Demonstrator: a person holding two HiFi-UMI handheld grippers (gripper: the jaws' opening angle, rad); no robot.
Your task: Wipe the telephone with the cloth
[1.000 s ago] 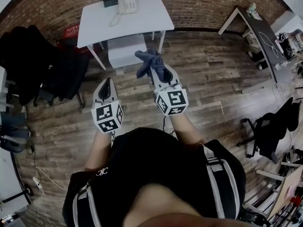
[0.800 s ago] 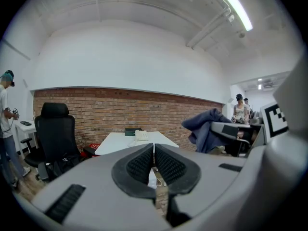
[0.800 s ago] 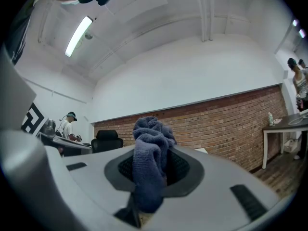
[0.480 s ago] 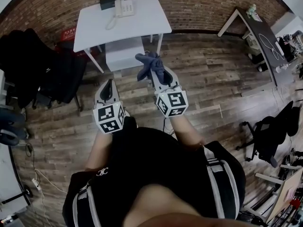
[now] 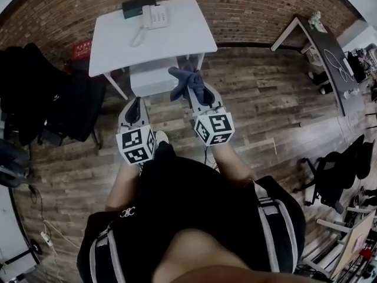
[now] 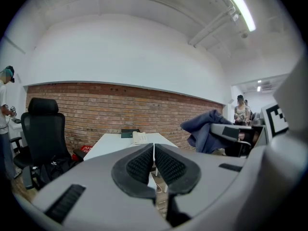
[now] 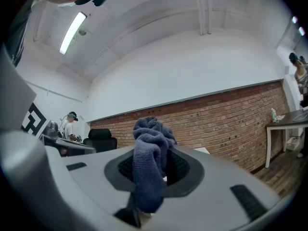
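Observation:
A white telephone (image 5: 154, 17) with a coiled cord sits at the back of a white table (image 5: 177, 37), far ahead of me; it also shows small in the left gripper view as the telephone (image 6: 140, 137). My right gripper (image 5: 191, 85) is shut on a blue-grey cloth (image 5: 185, 80), which bunches up above the jaws as the cloth (image 7: 149, 165). My left gripper (image 5: 134, 104) is shut with nothing in it; its black pads (image 6: 141, 163) press together. Both grippers hang over the wooden floor, short of the table.
A dark box (image 5: 139, 6) lies beside the telephone. A white stool (image 5: 154, 72) stands under the table's front. Black office chairs (image 5: 56, 99) stand at the left, a red crate (image 5: 81, 49) by the brick wall, another desk (image 5: 321, 46) at the right. People stand in the distance.
The table and telephone have drifted slightly lower and leftward in the head view as I come a little closer. Both grippers keep their pose, the cloth still clamped.

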